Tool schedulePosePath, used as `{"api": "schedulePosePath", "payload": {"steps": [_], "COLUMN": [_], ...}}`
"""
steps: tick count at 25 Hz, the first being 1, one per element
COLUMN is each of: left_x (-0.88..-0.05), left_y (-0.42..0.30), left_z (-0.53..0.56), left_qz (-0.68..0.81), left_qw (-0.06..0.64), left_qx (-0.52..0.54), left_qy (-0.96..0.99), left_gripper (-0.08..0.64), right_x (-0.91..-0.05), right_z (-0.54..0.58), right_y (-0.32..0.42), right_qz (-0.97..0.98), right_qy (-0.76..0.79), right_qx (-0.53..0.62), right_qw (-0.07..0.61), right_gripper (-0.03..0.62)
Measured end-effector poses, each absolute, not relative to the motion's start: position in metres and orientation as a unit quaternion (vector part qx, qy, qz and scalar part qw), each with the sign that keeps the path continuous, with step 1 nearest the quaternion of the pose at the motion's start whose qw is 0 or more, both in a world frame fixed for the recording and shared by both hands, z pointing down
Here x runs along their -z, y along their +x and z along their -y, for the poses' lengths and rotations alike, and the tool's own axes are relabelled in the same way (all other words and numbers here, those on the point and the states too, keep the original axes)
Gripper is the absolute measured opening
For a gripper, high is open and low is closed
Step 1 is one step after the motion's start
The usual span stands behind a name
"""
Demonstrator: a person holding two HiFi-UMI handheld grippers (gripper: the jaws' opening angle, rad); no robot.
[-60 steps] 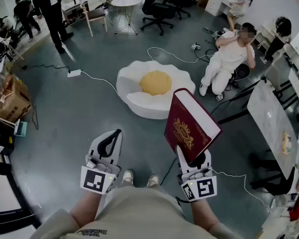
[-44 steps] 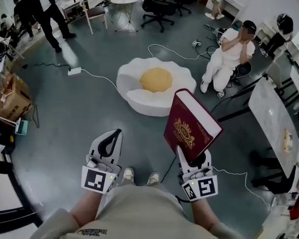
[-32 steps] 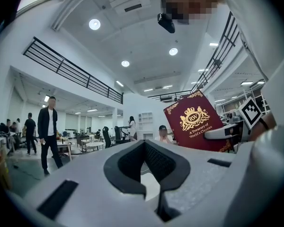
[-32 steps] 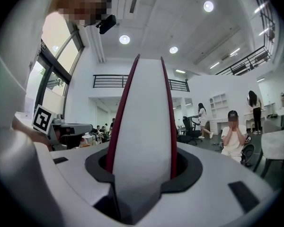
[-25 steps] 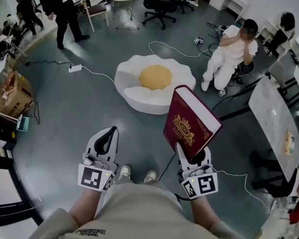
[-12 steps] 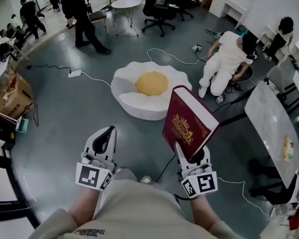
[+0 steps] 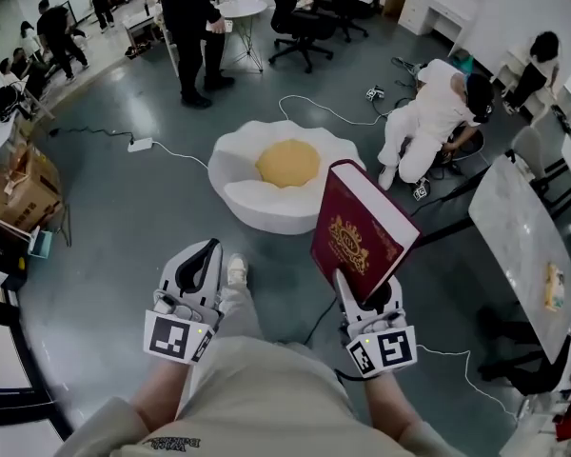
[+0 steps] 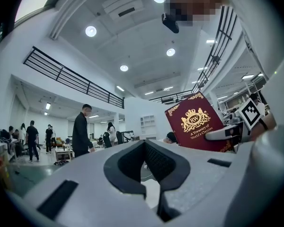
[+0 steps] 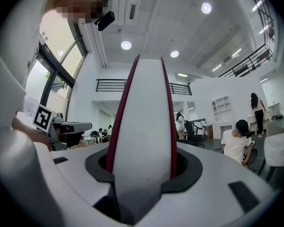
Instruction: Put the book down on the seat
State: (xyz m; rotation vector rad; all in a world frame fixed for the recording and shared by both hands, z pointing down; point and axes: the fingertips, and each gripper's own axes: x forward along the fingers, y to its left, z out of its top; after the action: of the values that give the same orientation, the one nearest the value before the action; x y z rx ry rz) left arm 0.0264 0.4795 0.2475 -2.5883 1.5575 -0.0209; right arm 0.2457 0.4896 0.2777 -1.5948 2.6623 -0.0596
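A thick dark-red book (image 7: 362, 231) with a gold crest stands tilted upward, its lower end clamped in my right gripper (image 7: 366, 295). In the right gripper view its white page edge (image 9: 144, 117) fills the gap between the jaws. The seat (image 7: 257, 198), a white egg-shaped floor cushion with a yellow centre, lies on the grey floor ahead, just beyond the book and apart from it. My left gripper (image 7: 198, 269) is at the lower left, shut with nothing in it. In the left gripper view the jaws of the left gripper (image 8: 150, 195) meet, and the book (image 8: 194, 122) shows to the right.
A person in white (image 7: 428, 122) crouches right of the seat. A person in black (image 7: 195, 27) stands behind it near a round table (image 7: 240, 9) and office chairs (image 7: 305, 17). Cables (image 7: 171, 146) cross the floor. A white table (image 7: 519, 236) stands right, cardboard boxes (image 7: 19, 184) left.
The person in black has walked from the far left to just behind the seat. My left foot has stepped forward. Both grippers and the book keep their pose.
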Motion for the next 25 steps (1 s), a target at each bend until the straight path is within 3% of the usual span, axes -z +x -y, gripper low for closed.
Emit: {"api": "schedulePosePath", "payload": {"steps": [13,25], "left_x": [-0.273,-0.271], "left_y": [-0.002,-0.069], "left_z": [-0.391,-0.215], "left_qz": [-0.508,-0.502], "left_qw": [0.058,0.033], "left_qx": [0.004,0.013], "left_qy": [-0.86,-0.864], "left_gripper": [0.003,0.003], "right_x": [-0.305,-0.301], "right_z": [-0.406,-0.246], "right_y": [0.215,0.151], "right_qz": [-0.854,-0.847], "right_qy": [-0.52,-0.529], "right_qx": [0.029,0.053], "right_qw": [0.011,-0.013], "right_gripper": [0.216,0.216]}}
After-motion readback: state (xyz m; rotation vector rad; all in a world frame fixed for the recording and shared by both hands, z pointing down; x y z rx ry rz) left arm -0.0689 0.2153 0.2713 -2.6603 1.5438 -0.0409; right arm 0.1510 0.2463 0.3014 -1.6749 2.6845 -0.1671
